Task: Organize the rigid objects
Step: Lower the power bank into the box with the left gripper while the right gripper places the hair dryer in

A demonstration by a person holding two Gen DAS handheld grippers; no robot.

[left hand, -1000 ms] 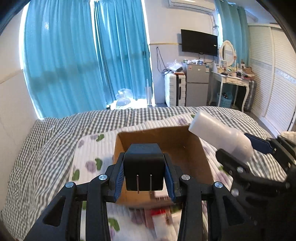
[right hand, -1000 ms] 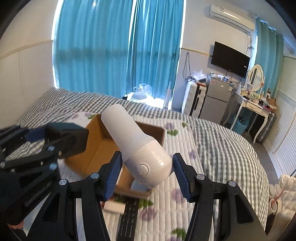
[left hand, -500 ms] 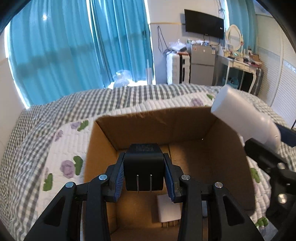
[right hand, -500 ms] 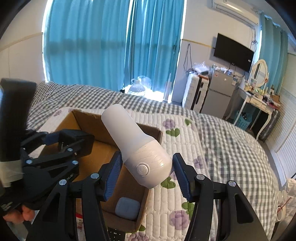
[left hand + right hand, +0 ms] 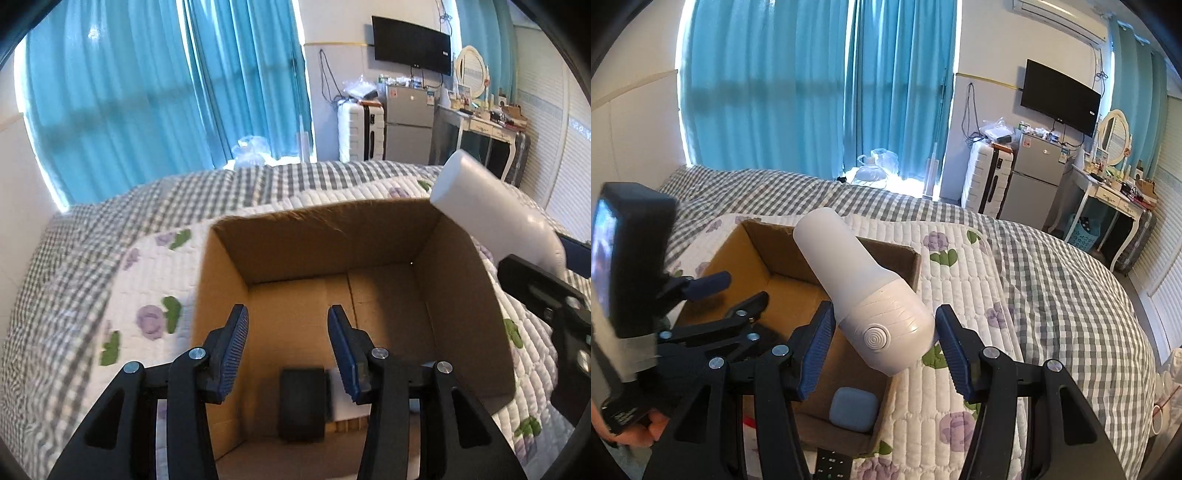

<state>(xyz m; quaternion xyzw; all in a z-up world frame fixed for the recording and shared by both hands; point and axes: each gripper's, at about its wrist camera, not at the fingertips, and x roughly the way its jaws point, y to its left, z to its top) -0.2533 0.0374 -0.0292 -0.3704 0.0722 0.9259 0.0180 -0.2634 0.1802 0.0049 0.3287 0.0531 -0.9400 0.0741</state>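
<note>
Resting in one cardboard box (image 5: 458,295): one black charger (image 5: 302,402).

The box (image 5: 354,258) sits on the quilt (image 5: 155,280), which lies on the bed (image 5: 1052,273). In the box lie a charger (image 5: 302,400) and, near its front corner, a small case (image 5: 854,409). A remote (image 5: 833,464) lies on the quilt just before the box.
</note>
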